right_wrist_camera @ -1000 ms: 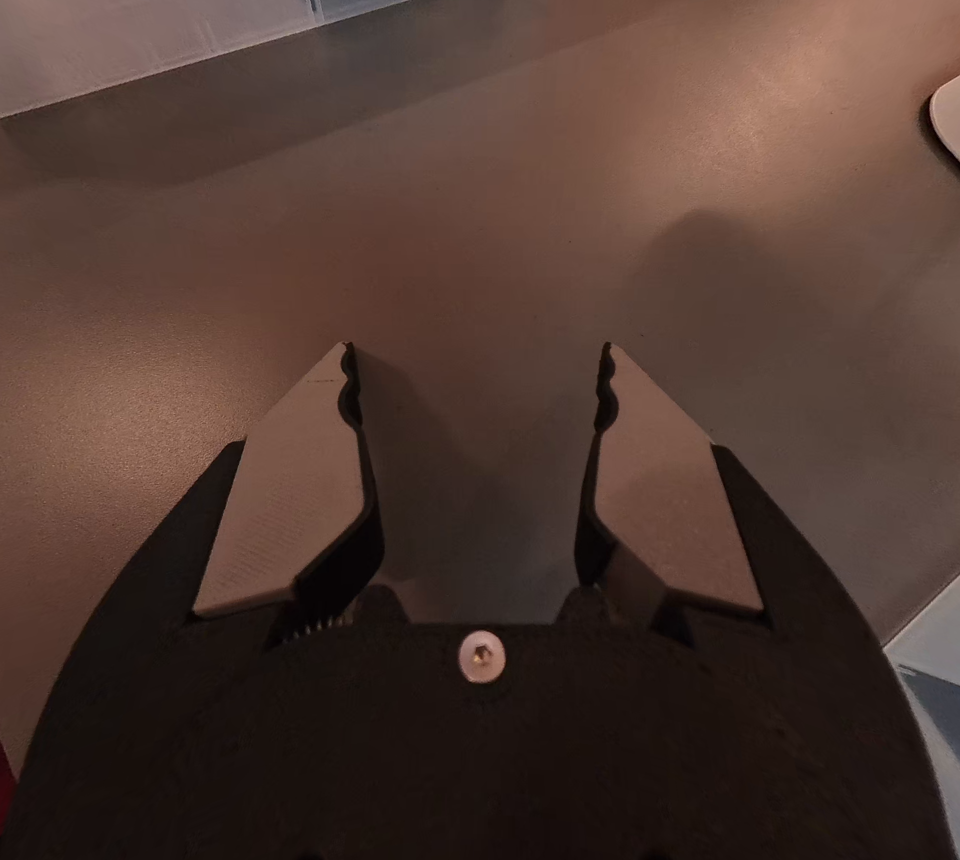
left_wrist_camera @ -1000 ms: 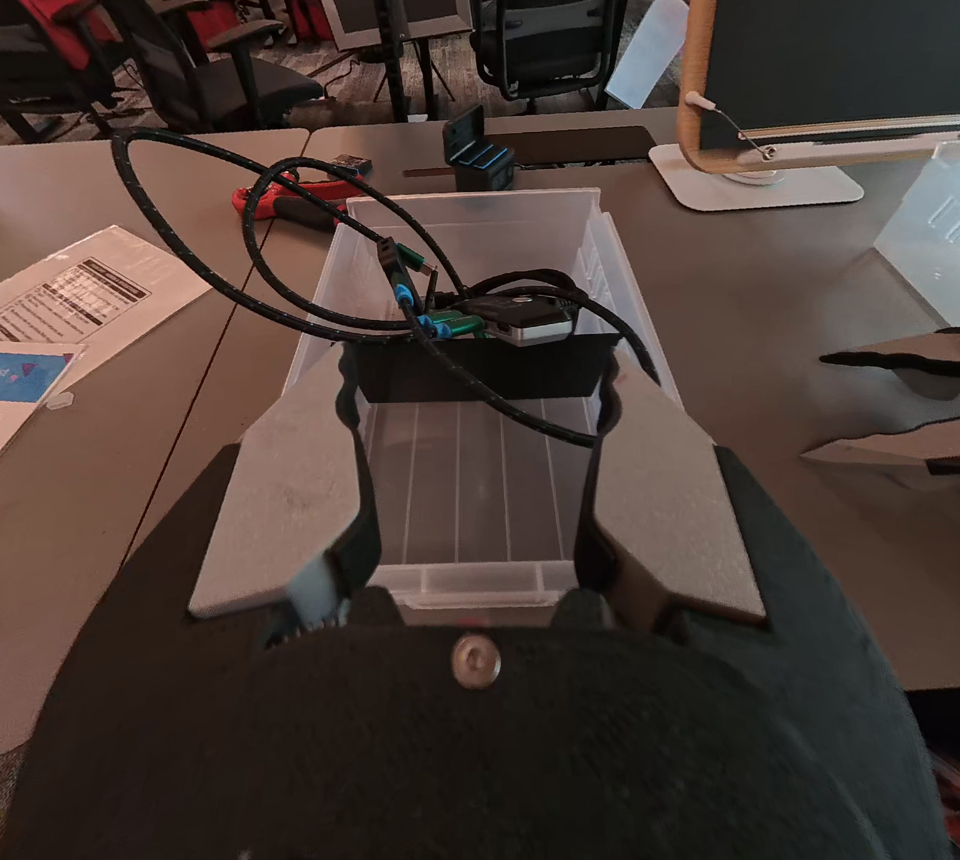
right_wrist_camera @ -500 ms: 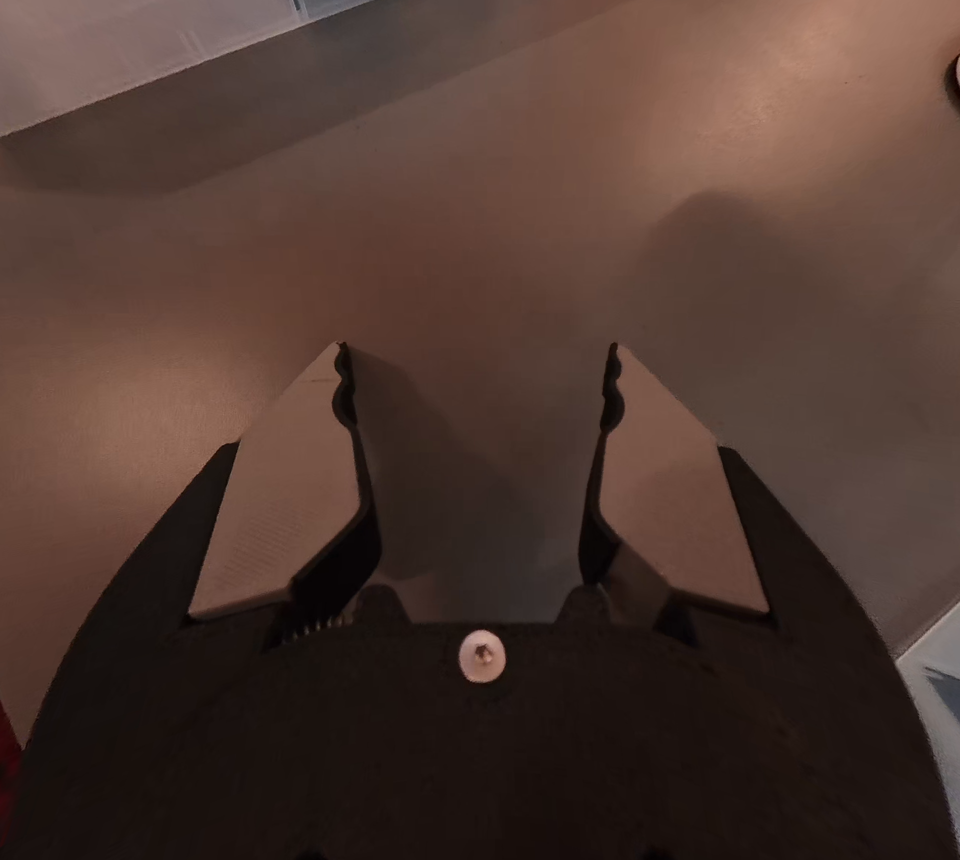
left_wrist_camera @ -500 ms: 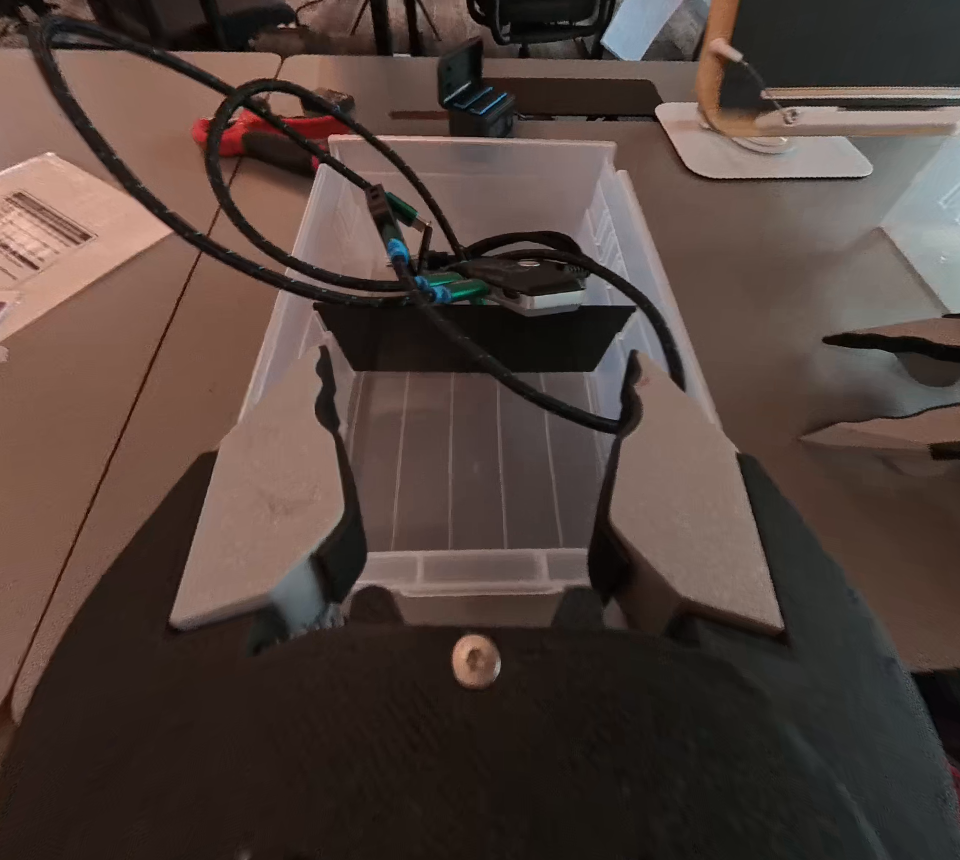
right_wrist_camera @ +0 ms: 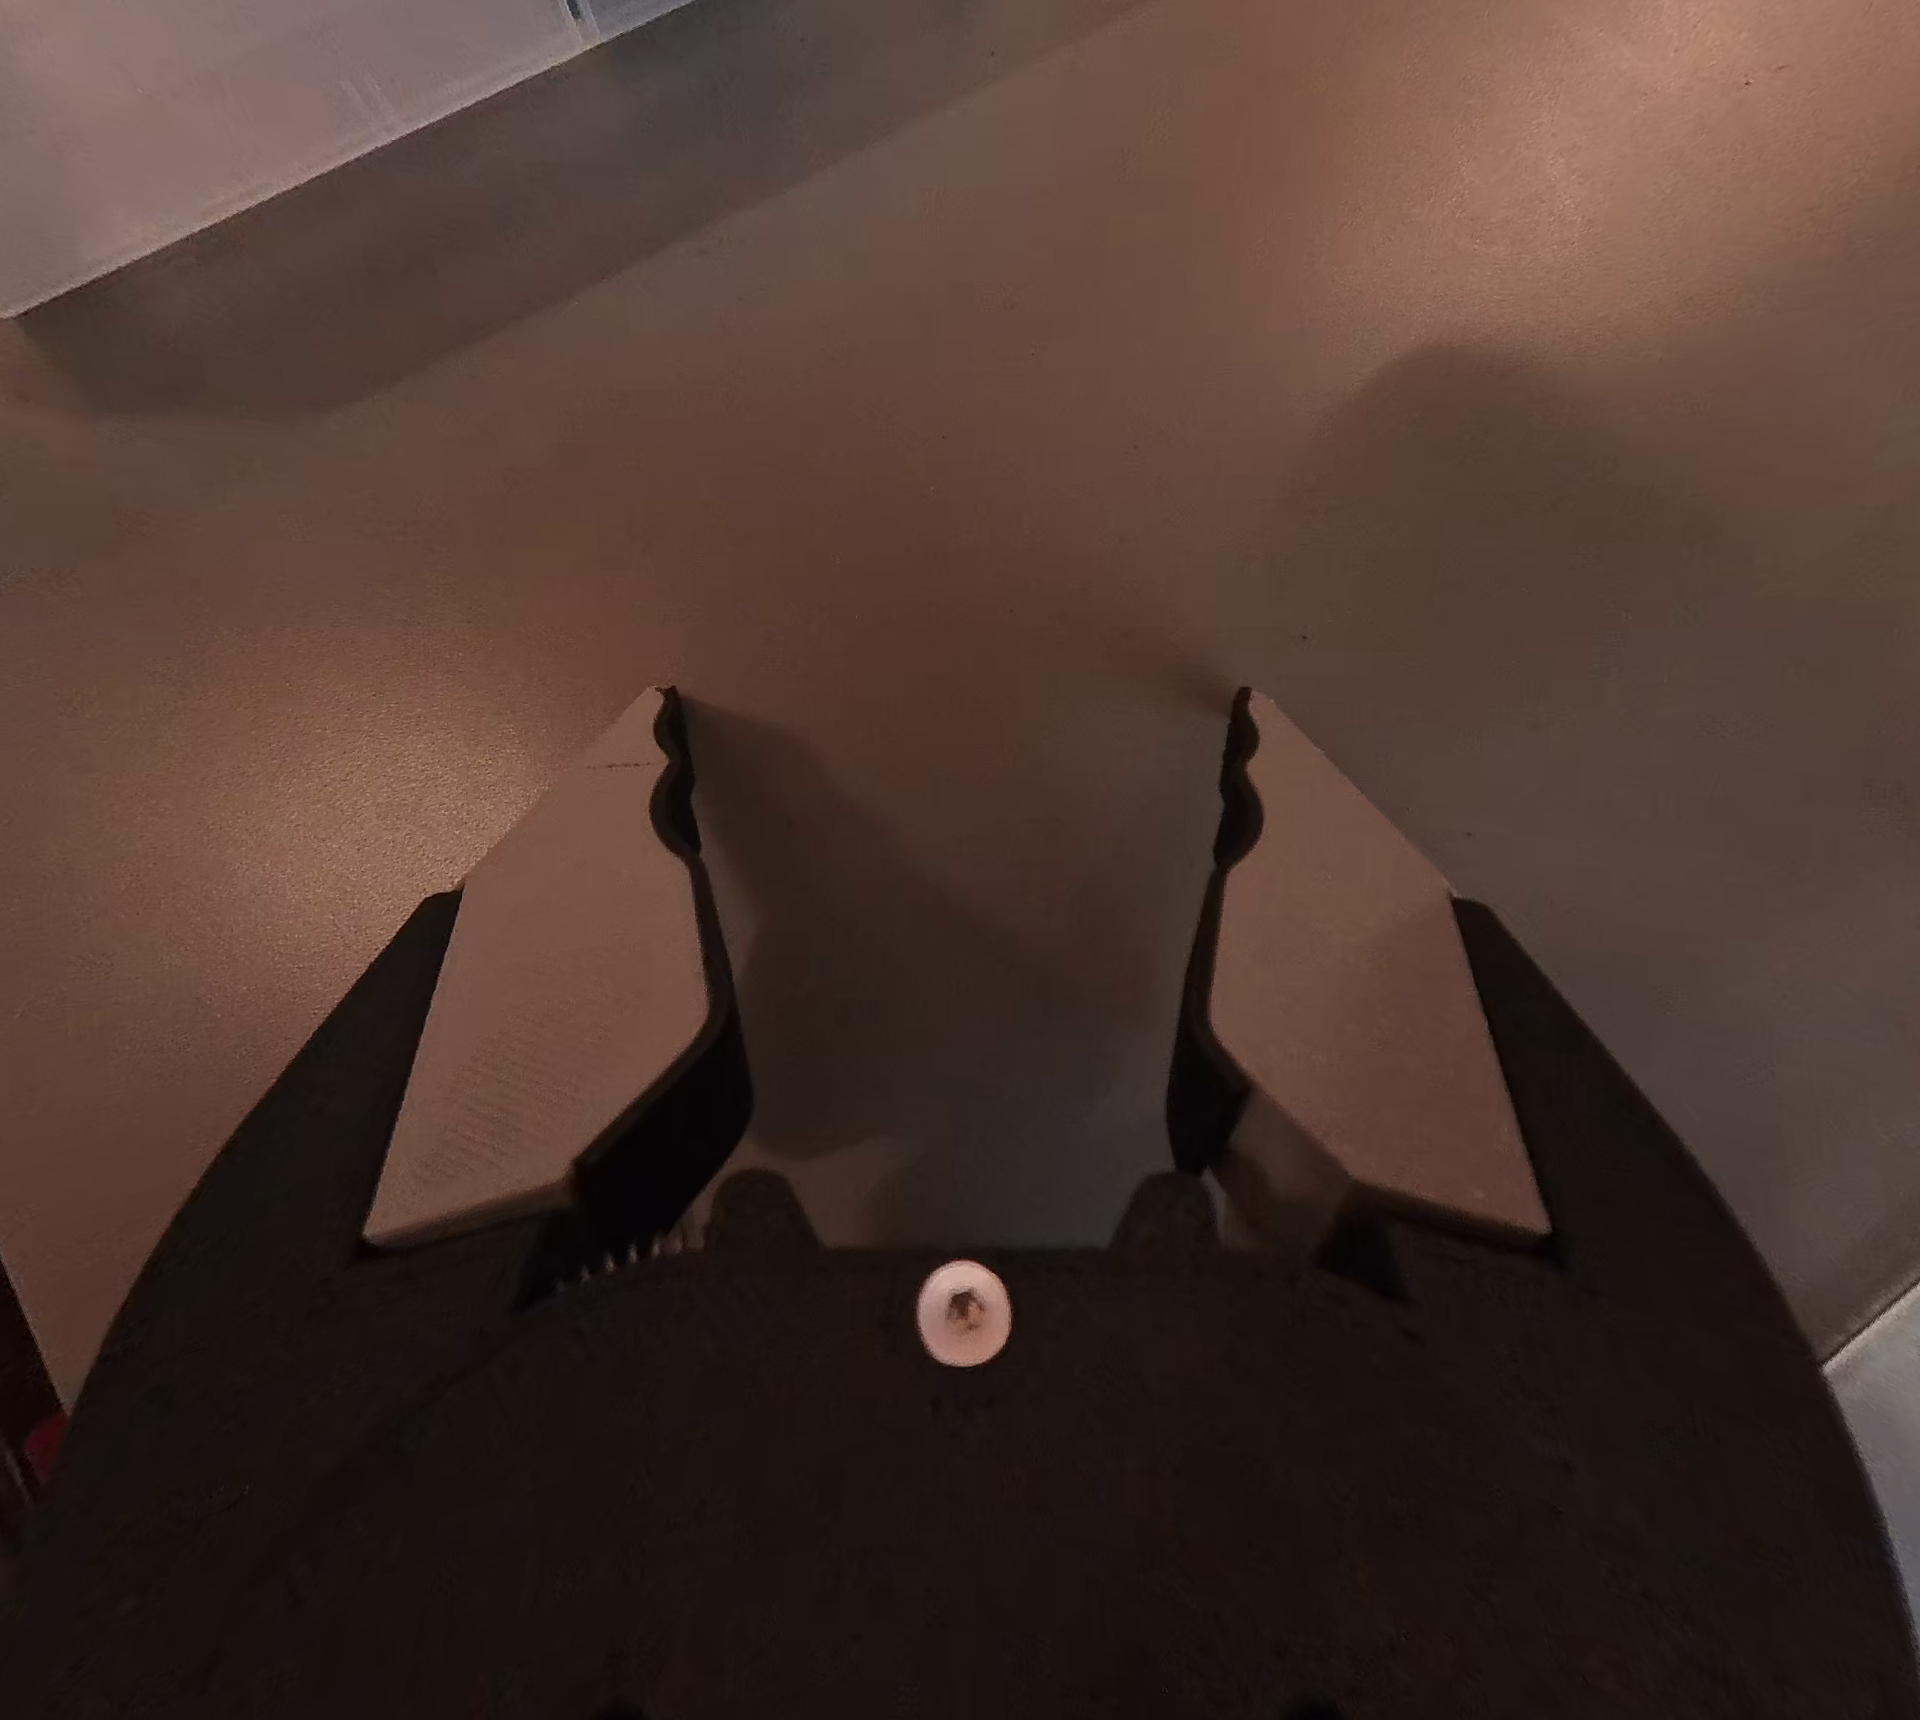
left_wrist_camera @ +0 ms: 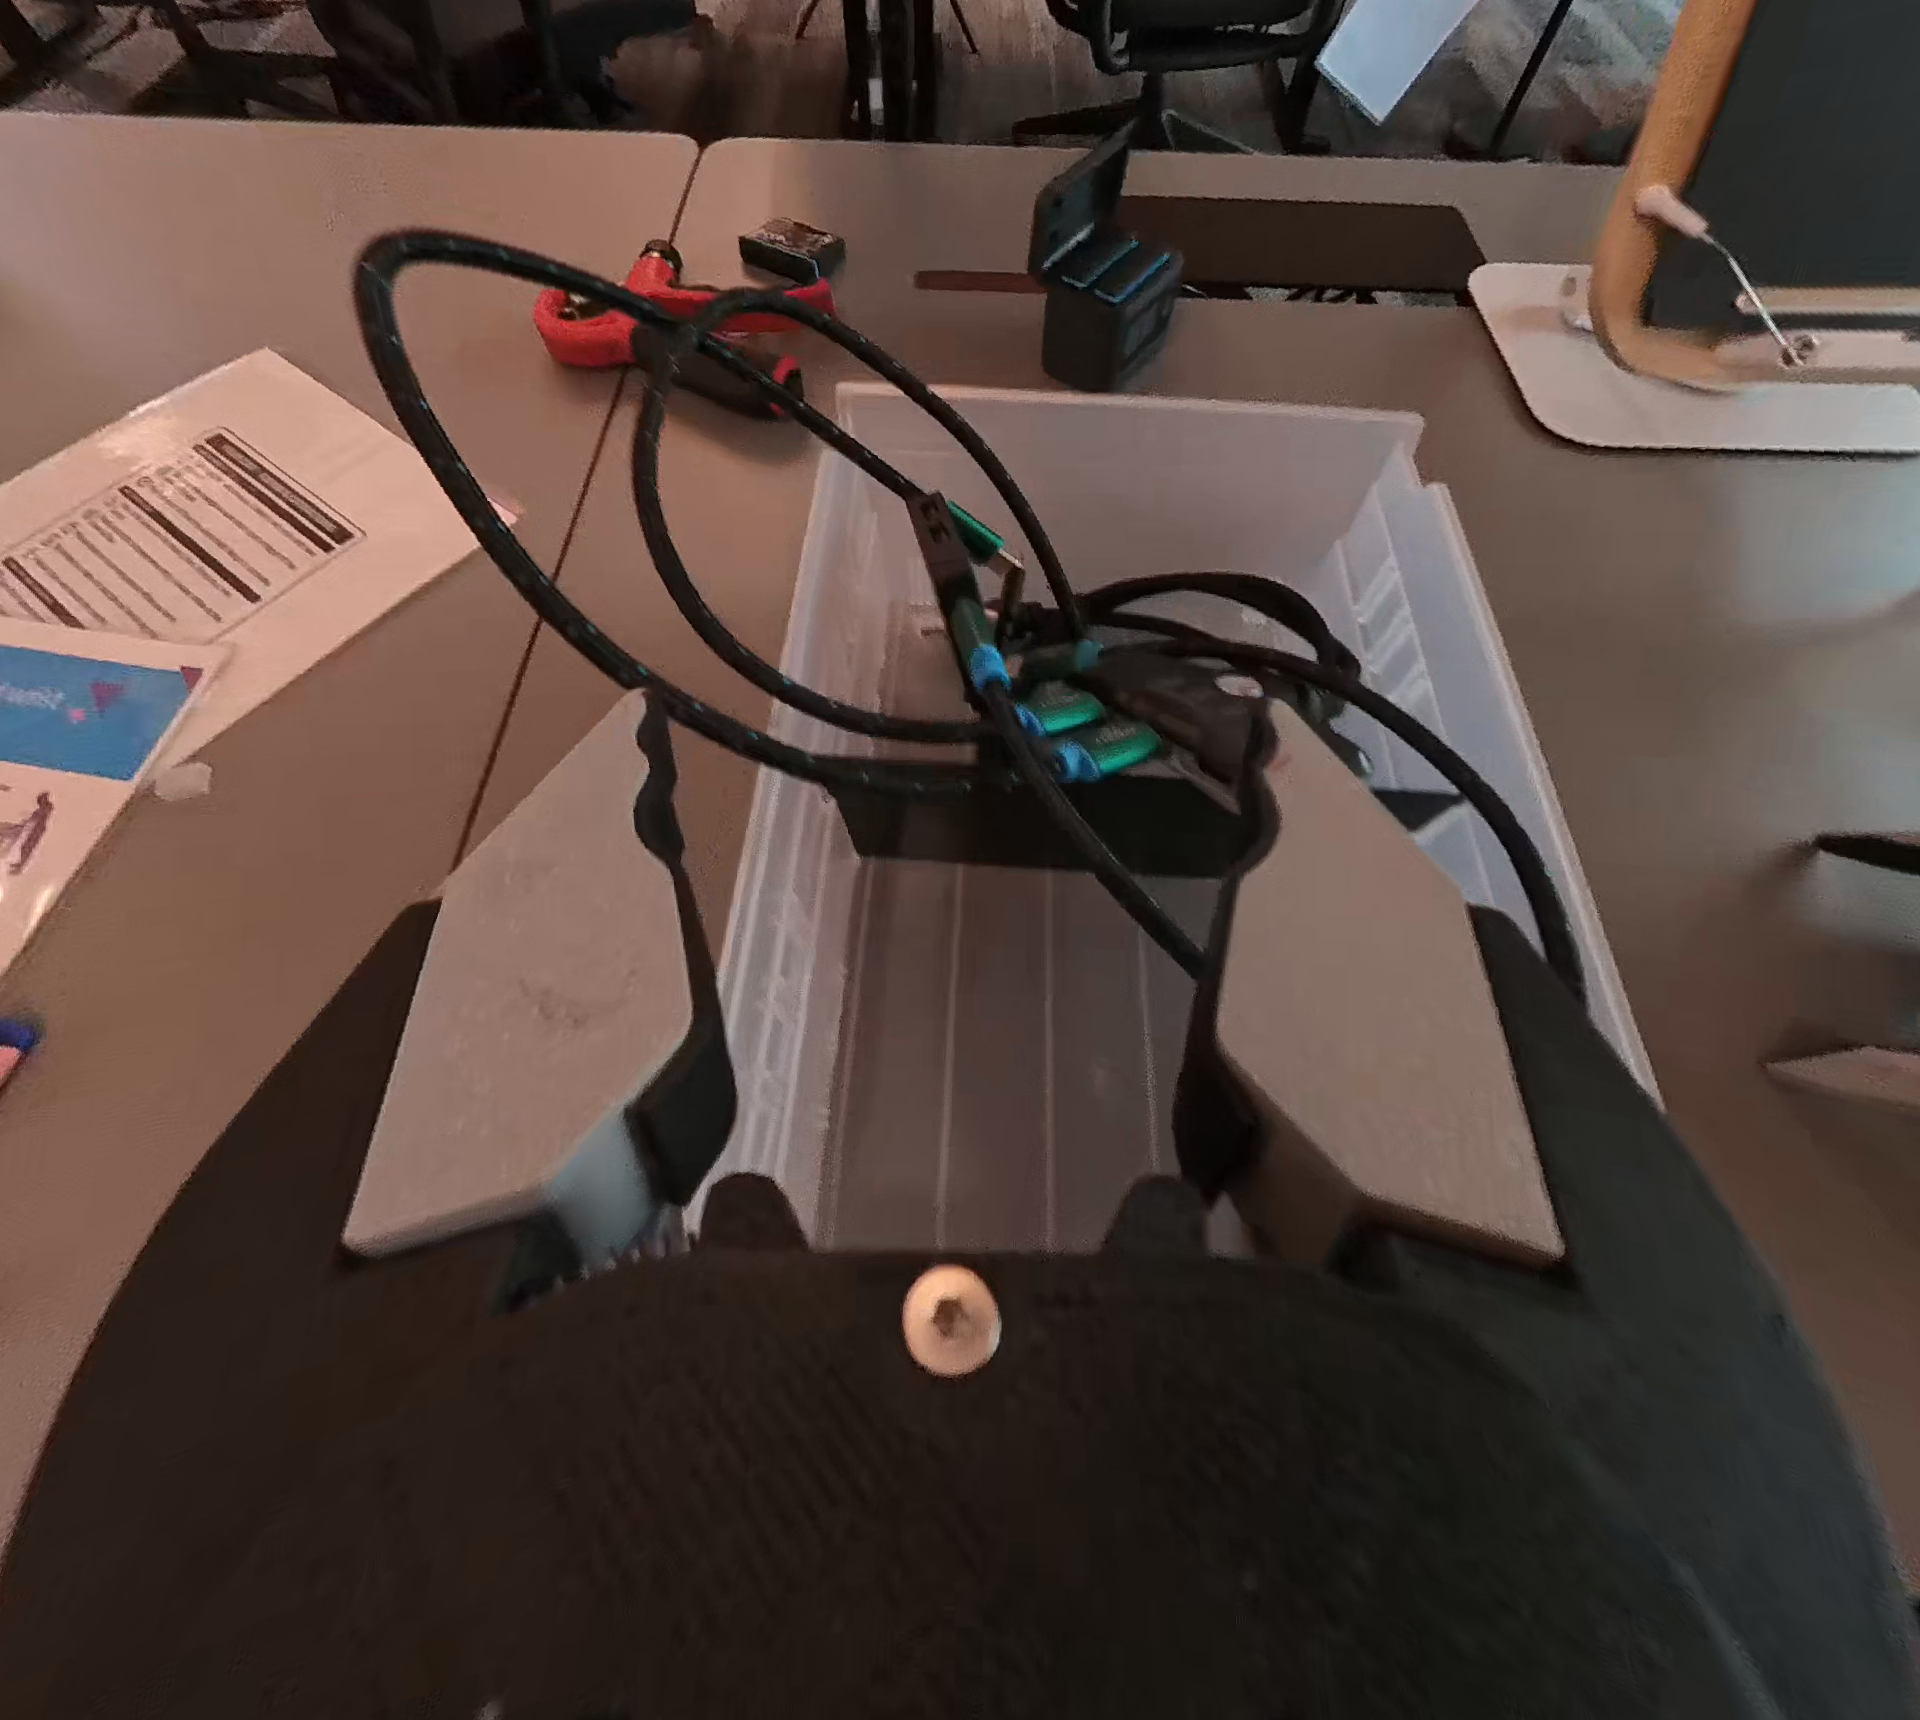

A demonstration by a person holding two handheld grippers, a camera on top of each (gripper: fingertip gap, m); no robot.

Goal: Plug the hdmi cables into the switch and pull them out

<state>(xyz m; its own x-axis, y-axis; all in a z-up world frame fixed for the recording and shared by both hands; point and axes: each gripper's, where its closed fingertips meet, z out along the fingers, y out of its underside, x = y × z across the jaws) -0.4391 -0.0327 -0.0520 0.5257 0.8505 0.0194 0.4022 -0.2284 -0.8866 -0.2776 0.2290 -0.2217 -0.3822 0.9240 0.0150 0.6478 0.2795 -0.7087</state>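
Note:
In the left wrist view a clear plastic bin [left_wrist_camera: 1392, 527] stands on the table. Inside it lies the dark HDMI switch [left_wrist_camera: 1184, 704], with green plugs [left_wrist_camera: 1101, 745] at its left side. Black braided cables [left_wrist_camera: 499, 548] loop out over the bin's left wall onto the table. One loose green plug [left_wrist_camera: 971, 532] sticks up above the switch. My left gripper [left_wrist_camera: 951, 745] is open and empty over the bin's near end, its right finger close to the switch. My right gripper [right_wrist_camera: 951, 704] is open and empty over bare table.
Red-handled pliers [left_wrist_camera: 675, 320], a small black box [left_wrist_camera: 795, 247] and a black case [left_wrist_camera: 1107, 299] lie beyond the bin. Papers [left_wrist_camera: 187, 527] lie at left, a monitor base [left_wrist_camera: 1683, 392] at far right. A second clear bin [right_wrist_camera: 312, 29] holding a black ring lies ahead of my right gripper.
My left gripper has moved forward and left over the bin, closer to the switch, and its jaws have opened a little wider. My right gripper has shifted slightly and stays open.

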